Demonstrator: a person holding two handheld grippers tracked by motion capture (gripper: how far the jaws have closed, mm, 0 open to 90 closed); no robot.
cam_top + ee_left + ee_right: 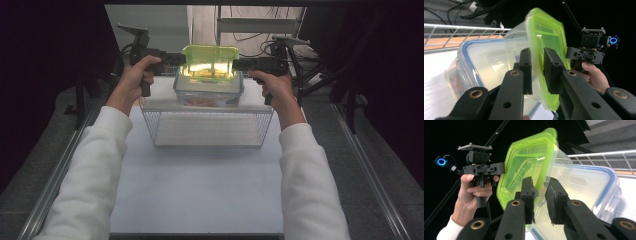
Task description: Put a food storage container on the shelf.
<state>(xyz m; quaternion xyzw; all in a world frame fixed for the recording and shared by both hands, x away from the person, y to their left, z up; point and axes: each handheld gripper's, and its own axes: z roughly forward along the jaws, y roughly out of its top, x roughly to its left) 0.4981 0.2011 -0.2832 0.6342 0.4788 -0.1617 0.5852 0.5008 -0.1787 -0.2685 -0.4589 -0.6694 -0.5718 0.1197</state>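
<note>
Green and see-through, the lid [210,54] tops a clear plastic box [210,70] near the upper middle of the high view. That box is held above a larger clear tub [207,92] with a blue rim, which sits beyond the far side of a wire basket [207,127] on the white table [200,185]. The lid has rounded corners and a raised border, and light glares off it.

The left gripper [176,59] comes in from the left of the box and the right gripper [239,64] from the right. In the left gripper view, the left gripper [537,67] has its jaws narrow, pinching the lid's edge [544,50]. In the right gripper view, the right gripper [541,195] has its jaws narrow too, clamped on the box's rim at the lid [529,162]. Something orange lies inside the tub, too blurred to tell what.
</note>
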